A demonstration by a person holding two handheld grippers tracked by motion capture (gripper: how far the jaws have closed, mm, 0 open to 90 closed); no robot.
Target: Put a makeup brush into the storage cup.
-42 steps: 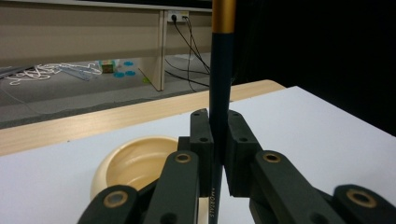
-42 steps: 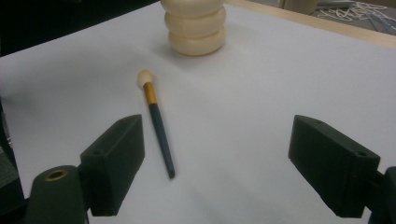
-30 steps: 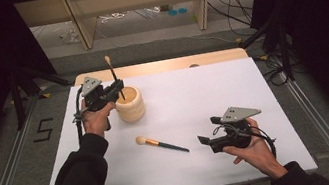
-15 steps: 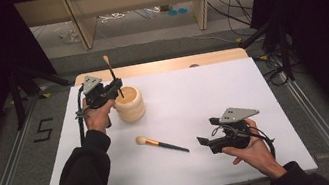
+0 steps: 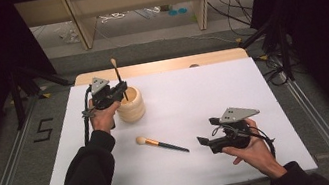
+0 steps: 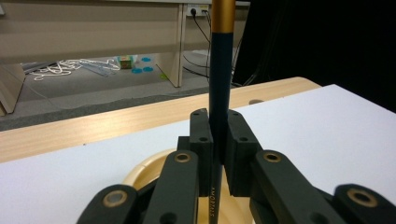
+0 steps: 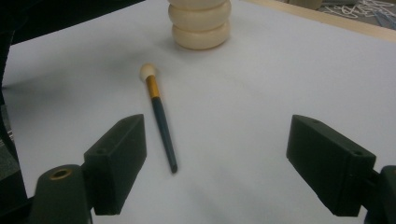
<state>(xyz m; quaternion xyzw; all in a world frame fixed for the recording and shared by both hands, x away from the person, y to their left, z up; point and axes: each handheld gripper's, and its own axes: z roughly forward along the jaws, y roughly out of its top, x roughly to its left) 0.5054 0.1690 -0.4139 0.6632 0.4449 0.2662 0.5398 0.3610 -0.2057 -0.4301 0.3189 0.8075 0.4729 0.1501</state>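
Note:
My left gripper is shut on a dark-handled makeup brush, holding it upright with the bristle head on top. Its lower end reaches into a ribbed cream wooden cup at the far left of the table. In the left gripper view the pads clamp the brush handle just above the cup rim. A second brush lies flat mid-table, pale head to the left. My right gripper rests open on the table beside it; its view shows this brush ahead of its left jaw and the cup beyond.
A white sheet covers the table, with a wooden strip along its far edge. Beyond it are shelf legs and cables on the floor. Dark curtains stand at both sides.
My left hand has lowered the held brush a little toward the cup and shifted slightly right. The right gripper and the lying brush have stayed where they were.

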